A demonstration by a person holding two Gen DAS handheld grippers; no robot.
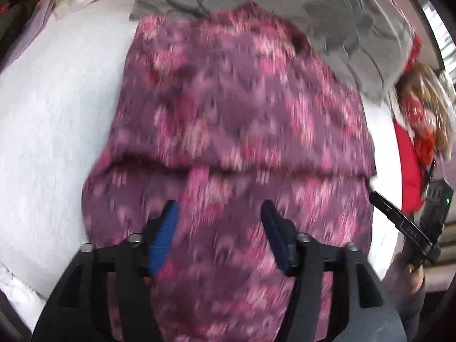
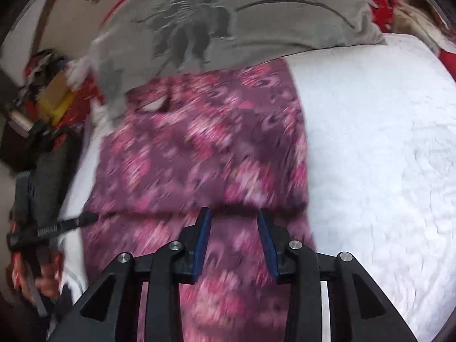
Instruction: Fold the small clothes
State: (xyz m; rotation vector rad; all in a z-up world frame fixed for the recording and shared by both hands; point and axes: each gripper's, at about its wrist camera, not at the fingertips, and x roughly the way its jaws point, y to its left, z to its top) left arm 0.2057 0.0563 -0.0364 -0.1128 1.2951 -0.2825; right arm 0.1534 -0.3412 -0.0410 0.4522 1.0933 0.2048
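A purple garment with a pink flower print (image 1: 228, 108) lies spread on the white bedcover (image 1: 54, 131), with a fold edge running across it just beyond my fingertips. My left gripper (image 1: 219, 208) hangs over its near part, jaws open, nothing pinched between the blue pads. In the right wrist view the same garment (image 2: 199, 154) fills the middle. My right gripper (image 2: 234, 216) stands over the fold edge, jaws open and narrower, with cloth only beneath them. Both views are motion-blurred.
A grey cushion with a stitched flower (image 2: 216, 20) overlaps the garment's far end. White bedcover (image 2: 384, 165) stretches to the right. Red cloth and clutter (image 2: 54, 97) lie off the bed's left side; a red item (image 1: 410, 156) lies at the right.
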